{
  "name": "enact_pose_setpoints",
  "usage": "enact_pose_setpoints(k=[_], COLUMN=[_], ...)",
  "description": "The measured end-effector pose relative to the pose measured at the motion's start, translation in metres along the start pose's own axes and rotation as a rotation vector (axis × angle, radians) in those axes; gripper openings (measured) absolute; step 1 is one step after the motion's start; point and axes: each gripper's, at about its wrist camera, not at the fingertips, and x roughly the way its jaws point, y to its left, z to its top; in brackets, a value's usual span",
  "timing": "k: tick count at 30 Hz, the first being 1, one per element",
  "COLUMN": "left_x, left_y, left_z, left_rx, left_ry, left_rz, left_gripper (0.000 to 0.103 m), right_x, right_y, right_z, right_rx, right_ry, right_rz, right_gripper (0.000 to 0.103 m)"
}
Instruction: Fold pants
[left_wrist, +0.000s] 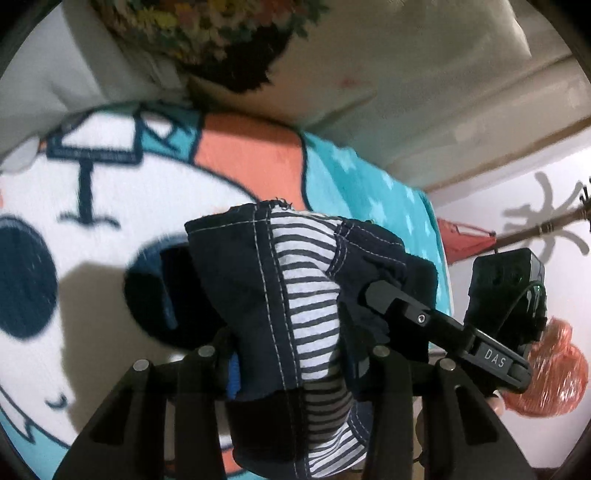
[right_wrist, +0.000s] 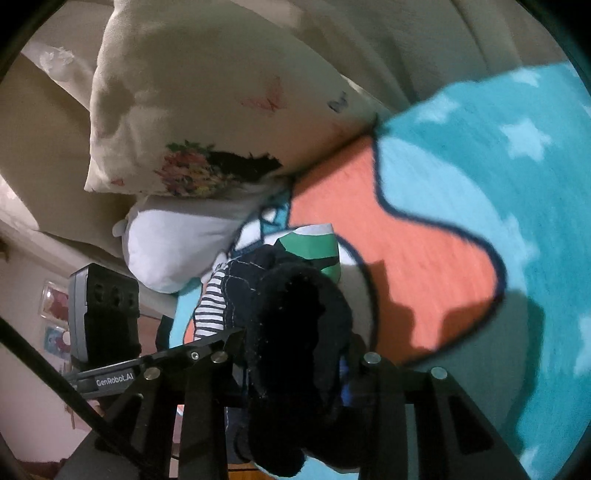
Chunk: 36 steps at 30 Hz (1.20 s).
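Note:
The pants (left_wrist: 255, 280) are dark navy with white stitching and a grey-and-navy striped lining. They are bunched up and held in the air above a cartoon-print blanket (left_wrist: 122, 206). My left gripper (left_wrist: 291, 369) is shut on the pants, whose cloth drapes over and hides its fingertips. The right gripper's finger shows in the left wrist view (left_wrist: 424, 317), clamped on the same bundle from the right. In the right wrist view my right gripper (right_wrist: 295, 369) is shut on a thick dark fold of the pants (right_wrist: 291, 332), which hides its fingertips. The left gripper body (right_wrist: 103, 314) is close on the left.
The blanket (right_wrist: 498, 221) is teal with white stars, with orange and white patches. A cream floral pillow (right_wrist: 207, 110) and a white cushion (right_wrist: 177, 243) lie at its far edge against a beige sofa. An orange plastic bag (left_wrist: 546, 373) sits on the right.

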Motion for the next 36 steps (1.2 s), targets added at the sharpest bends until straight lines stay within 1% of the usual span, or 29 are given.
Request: enact_pose_setpoints(k=[3, 7, 13, 15, 17, 18, 20, 21, 23, 25, 27, 30, 31, 33, 34, 36], left_x=[0.0, 0.013, 0.032, 0.038, 0.047, 0.049, 0.051, 0.049, 0.041, 0.029, 0.013, -0.012, -0.02, -0.028, -0.029, -0.024], left_y=[0.003, 0.009, 0.012, 0.016, 0.019, 0.022, 0.026, 0.027, 0.028, 0.027, 0.025, 0.019, 0.016, 0.009, 0.007, 0.003], left_z=[0.017, 0.036, 0.046, 0.047, 0.049, 0.049, 0.05, 0.049, 0.048, 0.047, 0.045, 0.04, 0.037, 0.029, 0.025, 0.017], left_rx=[0.009, -0.002, 0.01, 0.01, 0.001, -0.006, -0.034, -0.048, -0.057, -0.056, -0.051, -0.034, -0.027, -0.009, -0.004, 0.0], left_ry=[-0.022, -0.021, -0.003, 0.007, 0.015, 0.02, 0.032, 0.035, 0.032, 0.02, -0.008, -0.076, -0.099, -0.126, -0.13, -0.12], left_rz=[0.044, 0.085, 0.131, 0.151, 0.186, 0.194, 0.205, 0.202, 0.19, 0.196, 0.212, 0.242, 0.241, 0.225, 0.216, 0.183], left_gripper=[0.041, 0.041, 0.041, 0.043, 0.048, 0.05, 0.057, 0.058, 0.058, 0.058, 0.058, 0.058, 0.058, 0.058, 0.058, 0.058], right_x=[0.012, 0.031, 0.048, 0.053, 0.061, 0.064, 0.067, 0.067, 0.062, 0.053, 0.041, 0.015, 0.008, -0.003, -0.006, -0.003], right_y=[0.003, 0.005, -0.008, -0.014, -0.021, -0.025, -0.031, -0.034, -0.034, -0.031, -0.026, -0.014, -0.009, -0.002, 0.0, 0.003], right_z=[0.02, 0.037, 0.048, 0.049, 0.049, 0.049, 0.049, 0.048, 0.048, 0.047, 0.047, 0.048, 0.048, 0.049, 0.048, 0.048], right_rx=[-0.005, -0.008, 0.021, 0.031, 0.039, 0.045, 0.064, 0.081, 0.083, 0.062, 0.042, 0.006, -0.001, 0.008, 0.025, 0.053], right_ry=[0.011, 0.02, 0.034, 0.036, 0.047, 0.053, 0.059, 0.058, 0.05, 0.036, 0.01, -0.073, -0.098, -0.132, -0.142, -0.135], right_rz=[0.003, -0.022, -0.049, -0.064, -0.096, -0.116, -0.133, -0.127, -0.125, -0.138, -0.15, -0.178, -0.168, -0.122, -0.075, -0.021], right_gripper=[0.036, 0.036, 0.036, 0.037, 0.042, 0.047, 0.053, 0.056, 0.056, 0.057, 0.057, 0.057, 0.057, 0.056, 0.054, 0.054])
